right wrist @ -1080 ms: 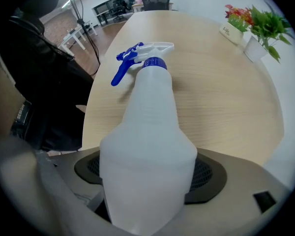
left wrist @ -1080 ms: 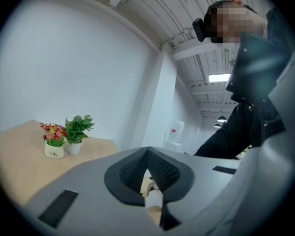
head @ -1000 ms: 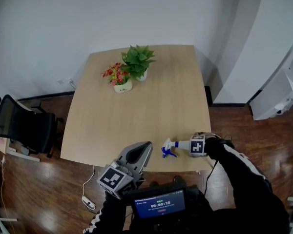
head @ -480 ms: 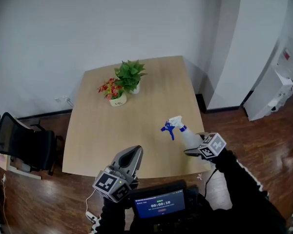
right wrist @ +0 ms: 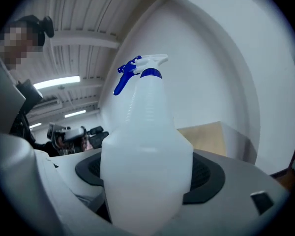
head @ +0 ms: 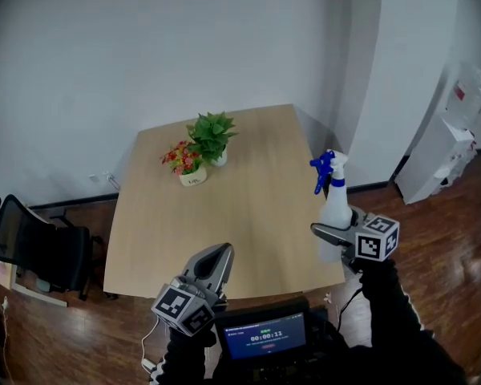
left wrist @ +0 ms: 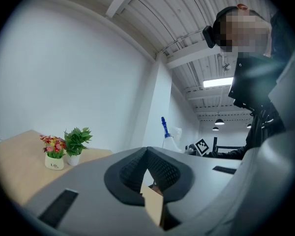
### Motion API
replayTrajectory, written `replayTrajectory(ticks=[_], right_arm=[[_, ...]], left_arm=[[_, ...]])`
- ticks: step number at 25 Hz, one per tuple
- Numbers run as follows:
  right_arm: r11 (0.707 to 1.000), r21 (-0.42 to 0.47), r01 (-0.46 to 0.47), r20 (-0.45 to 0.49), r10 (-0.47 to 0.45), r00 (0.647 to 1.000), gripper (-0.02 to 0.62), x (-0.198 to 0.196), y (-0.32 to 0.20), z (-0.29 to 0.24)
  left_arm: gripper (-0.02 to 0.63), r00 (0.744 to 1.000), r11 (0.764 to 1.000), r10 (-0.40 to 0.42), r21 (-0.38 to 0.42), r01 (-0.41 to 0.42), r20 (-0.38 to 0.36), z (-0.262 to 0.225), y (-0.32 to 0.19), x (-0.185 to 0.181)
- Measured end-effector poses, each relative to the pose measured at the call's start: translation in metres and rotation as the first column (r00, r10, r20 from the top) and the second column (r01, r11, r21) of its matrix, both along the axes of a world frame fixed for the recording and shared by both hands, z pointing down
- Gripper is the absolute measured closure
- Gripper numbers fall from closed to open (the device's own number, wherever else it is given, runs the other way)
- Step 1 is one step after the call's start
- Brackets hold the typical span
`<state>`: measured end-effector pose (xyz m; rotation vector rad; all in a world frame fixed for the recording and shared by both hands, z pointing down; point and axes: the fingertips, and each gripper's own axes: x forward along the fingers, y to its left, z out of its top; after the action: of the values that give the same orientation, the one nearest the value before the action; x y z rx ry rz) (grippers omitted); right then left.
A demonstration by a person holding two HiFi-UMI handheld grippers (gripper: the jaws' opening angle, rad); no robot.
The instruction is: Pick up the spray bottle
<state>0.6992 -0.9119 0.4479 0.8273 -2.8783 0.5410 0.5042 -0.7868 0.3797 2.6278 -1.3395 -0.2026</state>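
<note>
The spray bottle is white with a blue trigger head, and it stands upright in the air over the table's right front corner. My right gripper is shut on its body. In the right gripper view the spray bottle fills the space between the pads of my right gripper, nozzle up. My left gripper hovers at the table's front edge, jaws together with nothing between them. The left gripper view shows my left gripper and, far off on the right, the spray bottle.
A wooden table carries a green potted plant and a small pot of red flowers at its far side. A black office chair stands at the left, a white unit at the right. A small screen sits below.
The right gripper lifted the spray bottle from lying on the table's front edge and turned it upright in the air. The left gripper rose slightly.
</note>
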Motion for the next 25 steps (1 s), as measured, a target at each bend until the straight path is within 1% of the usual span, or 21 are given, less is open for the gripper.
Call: replayTrajectory(ticks=[1,3,6,8,13,16,19,21,25], right_arm=[[1.0,0.022,-0.022,0.04,0.021,0.999,0.189,0.003,0.0,-0.016],[0.995,0.083,-0.061,0.089,0.054,0.995,0.189,0.008,0.001,-0.044],[0.976,0.195,-0.098,0.123,0.075,0.99,0.189,0.007,0.012,-0.076],[0.964,0.24,-0.115,0.135,0.085,0.987,0.189,0.004,0.019,-0.088],[0.959,0.245,-0.14,0.122,0.113,0.986,0.189,0.008,0.023,-0.089],[0.956,0.249,-0.154,0.108,0.13,0.986,0.189,0.014,0.025,-0.087],[0.953,0.255,-0.166,0.113,0.141,0.984,0.189,0.019,0.027,-0.088],[0.95,0.263,-0.168,0.116,0.142,0.983,0.189,0.021,0.027,-0.09],[0.948,0.272,-0.165,0.107,0.14,0.984,0.189,0.019,0.027,-0.091]], left_arm=[[0.612,1.0,1.0,0.001,0.005,-0.001,-0.004,-0.002,0.001,-0.001],[0.612,1.0,1.0,0.003,0.013,-0.003,-0.009,-0.006,0.002,-0.001],[0.612,1.0,1.0,0.008,0.018,-0.008,-0.012,-0.004,0.005,-0.003],[0.611,1.0,1.0,0.01,0.013,-0.01,-0.015,-0.001,0.005,-0.005],[0.612,1.0,1.0,0.006,0.008,-0.006,0.01,0.001,0.004,-0.003],[0.611,1.0,1.0,0.013,0.005,-0.013,-0.014,-0.001,0.005,0.0],[0.611,1.0,1.0,-0.007,0.011,0.007,0.02,0.001,0.004,0.0],[0.612,0.999,1.0,-0.018,0.011,0.017,0.028,0.001,0.003,-0.001],[0.612,0.999,0.999,-0.035,0.016,0.035,-0.022,-0.004,0.001,-0.003]])
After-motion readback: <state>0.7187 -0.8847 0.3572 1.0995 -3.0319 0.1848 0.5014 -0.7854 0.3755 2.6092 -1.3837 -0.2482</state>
